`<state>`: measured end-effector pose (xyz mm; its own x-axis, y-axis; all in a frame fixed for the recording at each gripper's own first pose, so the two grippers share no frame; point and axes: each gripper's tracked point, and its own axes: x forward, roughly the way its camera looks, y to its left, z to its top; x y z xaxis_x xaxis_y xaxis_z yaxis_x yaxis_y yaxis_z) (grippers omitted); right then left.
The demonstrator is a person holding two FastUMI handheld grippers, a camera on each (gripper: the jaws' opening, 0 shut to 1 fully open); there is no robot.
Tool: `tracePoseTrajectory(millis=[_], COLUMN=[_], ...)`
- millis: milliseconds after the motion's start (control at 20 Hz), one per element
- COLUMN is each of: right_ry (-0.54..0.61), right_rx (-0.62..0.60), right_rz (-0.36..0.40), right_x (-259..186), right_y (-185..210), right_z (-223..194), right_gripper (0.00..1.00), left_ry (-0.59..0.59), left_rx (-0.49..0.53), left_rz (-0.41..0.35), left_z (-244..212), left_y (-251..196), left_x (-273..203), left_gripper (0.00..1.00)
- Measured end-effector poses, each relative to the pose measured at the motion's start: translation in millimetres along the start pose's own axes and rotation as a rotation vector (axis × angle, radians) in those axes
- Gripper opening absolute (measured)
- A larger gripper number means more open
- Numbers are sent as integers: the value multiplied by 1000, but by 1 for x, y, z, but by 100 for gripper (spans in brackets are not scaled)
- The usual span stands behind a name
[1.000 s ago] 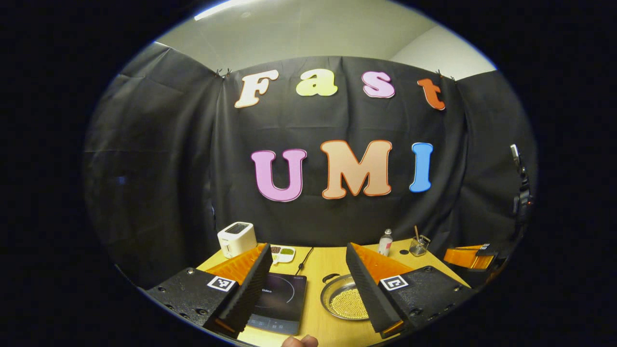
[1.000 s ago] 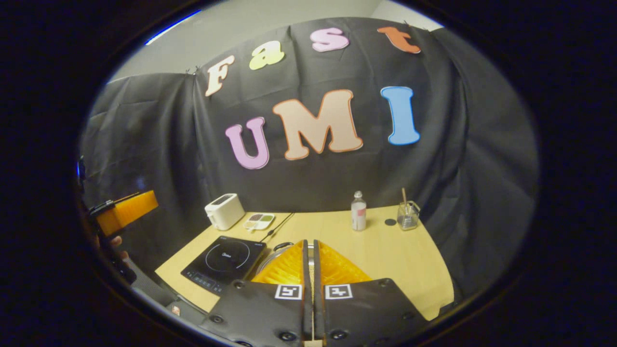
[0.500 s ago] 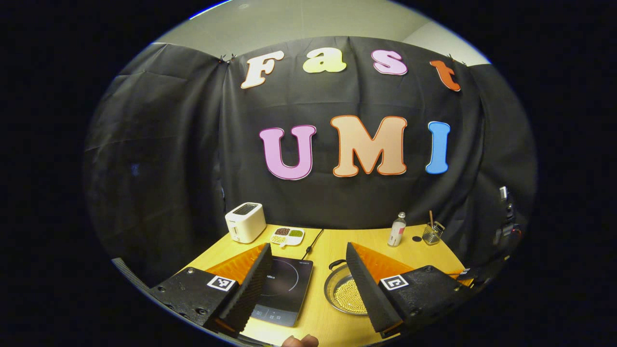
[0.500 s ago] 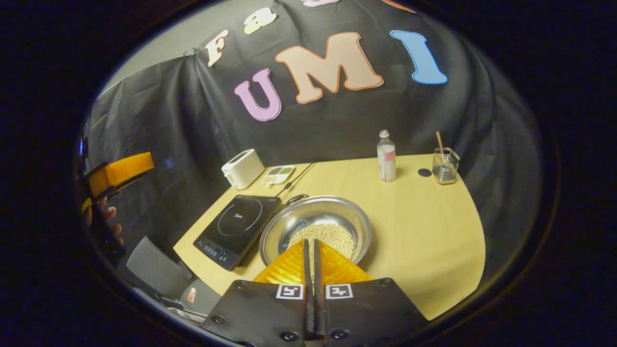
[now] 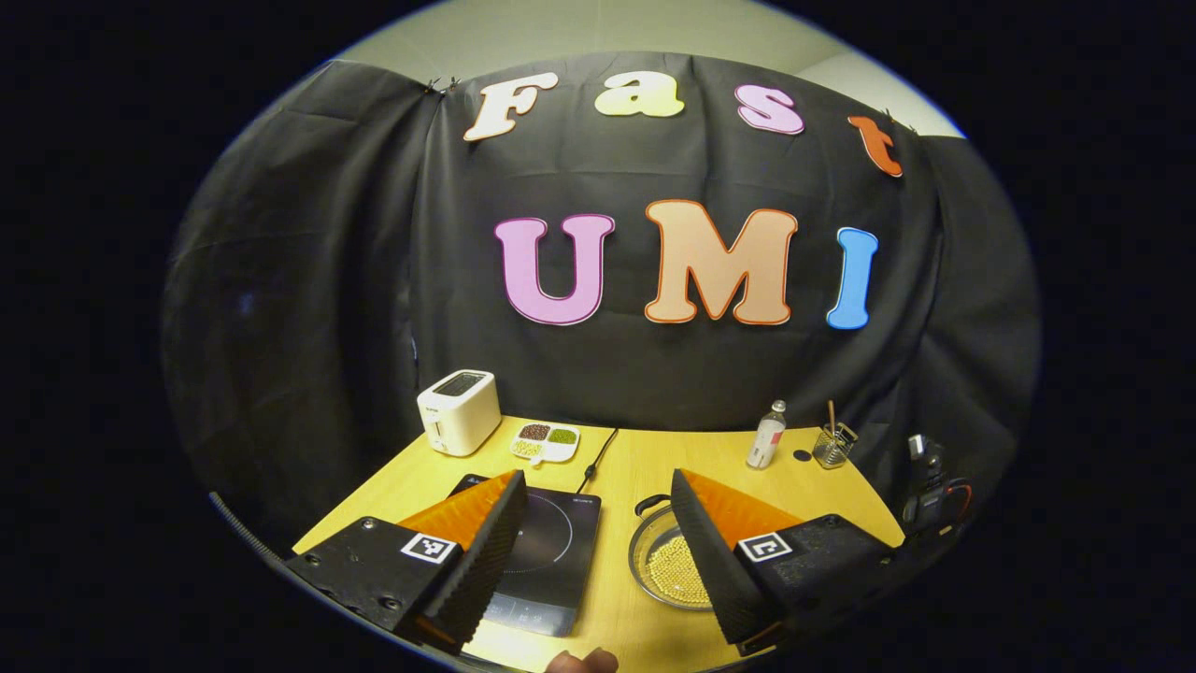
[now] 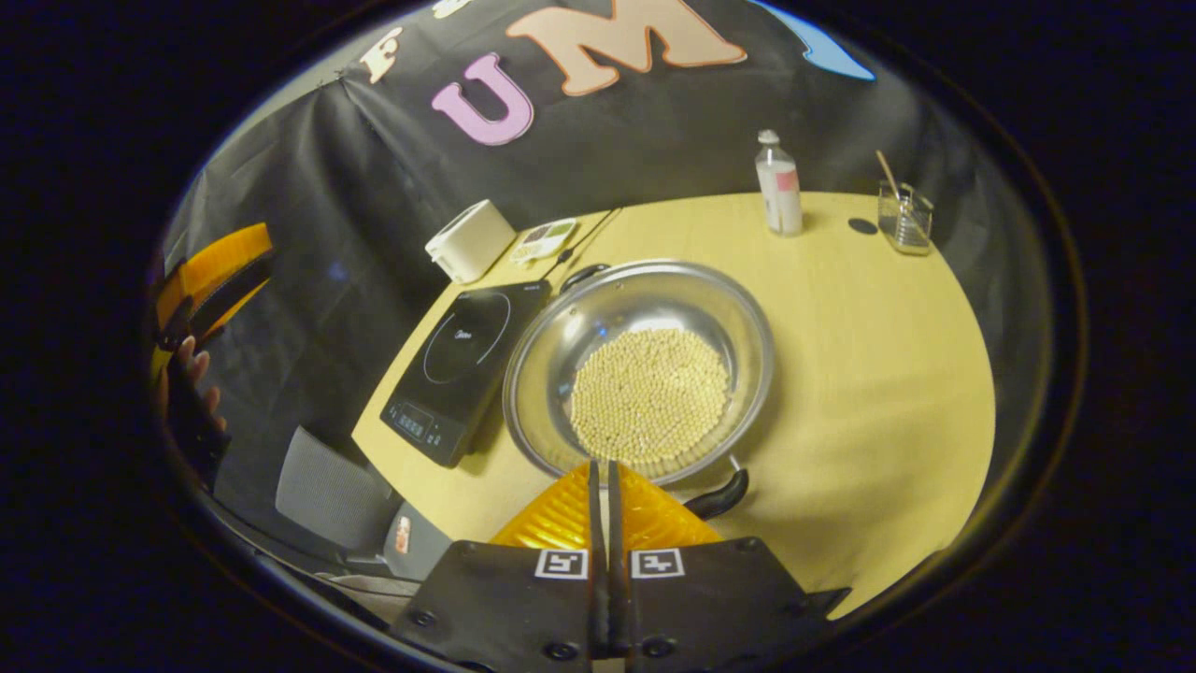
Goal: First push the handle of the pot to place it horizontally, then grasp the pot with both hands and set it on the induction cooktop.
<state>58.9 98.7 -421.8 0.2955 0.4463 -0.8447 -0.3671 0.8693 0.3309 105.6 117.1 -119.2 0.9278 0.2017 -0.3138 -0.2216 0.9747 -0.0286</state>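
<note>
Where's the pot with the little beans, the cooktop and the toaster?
pot (image 6: 551,341), right gripper view, bare inner wall.
cooktop (image 6: 467,350), right gripper view, middle of glass top.
toaster (image 5: 456,425), left gripper view, front side.

No readable text is found on the table's things. A small brand mark is printed on the cooktop (image 6: 464,350) and a label is borne by the bottle (image 6: 778,185), but both are too small to be read.

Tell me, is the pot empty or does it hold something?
Not empty. In the right gripper view the pot holds a layer of small pale beads covering its bottom.
</note>
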Motion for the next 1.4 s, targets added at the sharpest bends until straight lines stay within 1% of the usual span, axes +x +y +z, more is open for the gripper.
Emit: tracePoseTrajectory(millis=[50,200,250,300,450,550,600,750,800,850,900,1050,1100,1200,1250,1350,1400], right_ry=[35,108,124,141,171,197,203,184,182,184,181,174,171,166,164,160,158], right_rx=[0,-12,-22,-30,-39,-17,-8,11,16,21,24,26,27,29,31,31,29], right_rz=[-12,-23,-34,-46,-102,-104,-106,-122,-126,-128,-131,-148,-153,-163,-168,-175,-180], right_x=[4,13,16,19,26,29,29,31,32,34,33,34,33,33,33,35,35], right_y=[-3,-3,-5,-7,-21,-23,-25,-31,-33,-35,-38,-49,-51,-57,-60,-66,-68], right_z=[-9,-31,-35,-38,-46,-51,-52,-47,-45,-44,-44,-38,-38,-35,-32,-28,-27], right_gripper=[0,0,0,3,3,3,3,3,0,0,3,3,0,0,3,3,0], left_ry=[13,21,24,27,39,39,45,56,54,54,55,55,56,56,55,55,56], left_rx=[0,-7,-12,-20,-22,-28,-30,-25,-26,-25,-23,-21,-21,-20,-20,-20,-20], left_rz=[-2,-6,-6,-9,-6,-1,-2,6,6,6,5,4,3,3,4,6,8], left_z=[-4,-7,-11,-12,-17,-17,-19,-24,-22,-23,-22,-22,-22,-21,-22,-22,-22], left_y=[5,12,14,15,19,22,23,25,25,23,22,20,18,17,17,16,17], left_x=[4,10,11,12,15,16,17,18,19,20,21,23,24,25,26,27,27], left_gripper=[94,93,92,93,94,94,92,94,94,94,94,94,94,94,94,94,94])
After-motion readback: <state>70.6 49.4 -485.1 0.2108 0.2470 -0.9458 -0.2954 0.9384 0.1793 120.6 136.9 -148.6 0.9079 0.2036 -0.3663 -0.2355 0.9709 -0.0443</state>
